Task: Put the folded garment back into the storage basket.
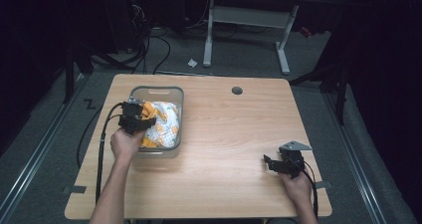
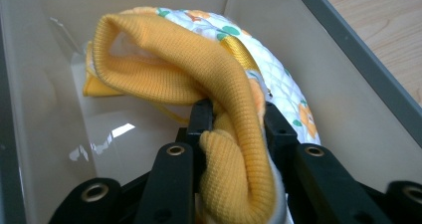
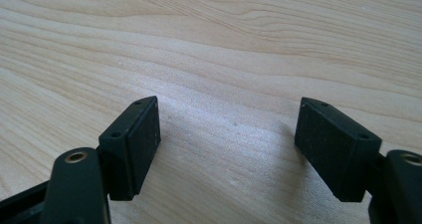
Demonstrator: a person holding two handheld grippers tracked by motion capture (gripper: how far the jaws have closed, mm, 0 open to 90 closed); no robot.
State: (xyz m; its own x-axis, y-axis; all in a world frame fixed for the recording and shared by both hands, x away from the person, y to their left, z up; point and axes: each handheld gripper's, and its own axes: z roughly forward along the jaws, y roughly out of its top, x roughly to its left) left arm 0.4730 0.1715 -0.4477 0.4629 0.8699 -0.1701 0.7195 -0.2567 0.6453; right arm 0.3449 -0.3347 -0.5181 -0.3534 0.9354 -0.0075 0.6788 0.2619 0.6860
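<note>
Now putting the little yellow jacket (image 2: 199, 79) into the grey plastic bin (image 1: 135, 92) on the left of the tabletop (image 1: 234, 134). Left tongs (image 2: 234, 115) pinched on the yellow knit cuff, cloth squeezed between both black pads, held low inside the bin. Most of the jacket already down in the bin, white quilted part with orange and green shapes lying against the far wall, cuff end not yet dropped. Seems close to done with this step.

Next, probably: open up the left tongs so the cuff falls, then lift straight up and out, minding the bin rim and any cloth that may snag on the pads.

Over on the right, right tongs (image 3: 229, 139) spread wide apart, nothing between the pads, just bare wood below. Held in the hand (image 1: 298, 184) near the front right of the tabletop, well apart from the bin.

No words, brand or label to read on the jacket, bin or tongs.
</note>
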